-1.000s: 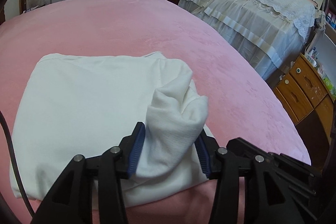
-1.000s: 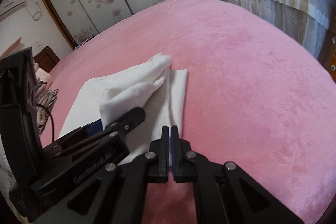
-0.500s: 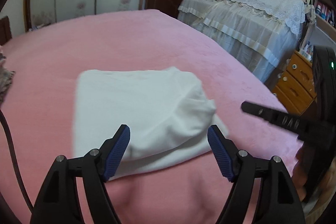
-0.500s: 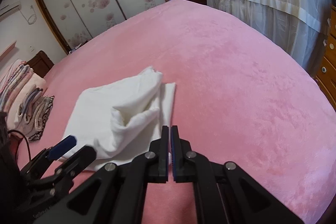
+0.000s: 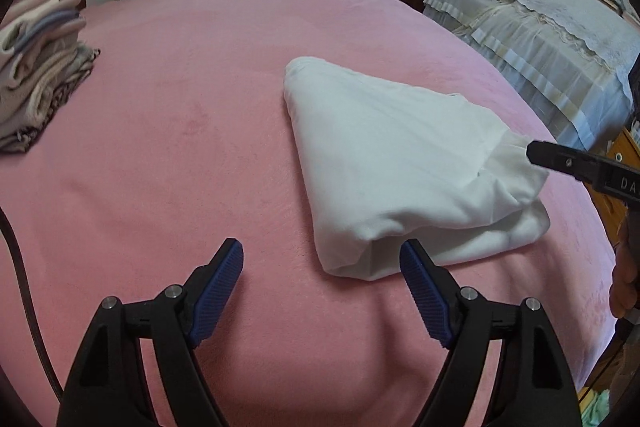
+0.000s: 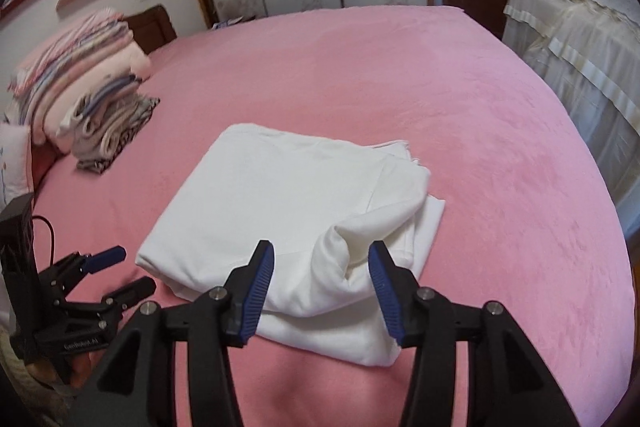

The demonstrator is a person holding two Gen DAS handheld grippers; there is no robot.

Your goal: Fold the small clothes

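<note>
Item: white garment [image 6: 288, 199], folded, mid-bed [image 6: 460, 95]. My left hand-held gripper [image 5: 320, 279], gripping it a second ago, now wide, empty; right hand-held gripper [image 6: 320, 279], previously closed, now wide, straddling near bunched corner. Fold needs tidying.

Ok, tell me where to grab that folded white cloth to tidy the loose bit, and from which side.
Take the raised, puffed flap at the near right corner of the folded white cloth. It stands up off the flat layers, so there is something to pinch. Come in from the near edge with the right tool, whose jaws are already open on either side of it.
</note>
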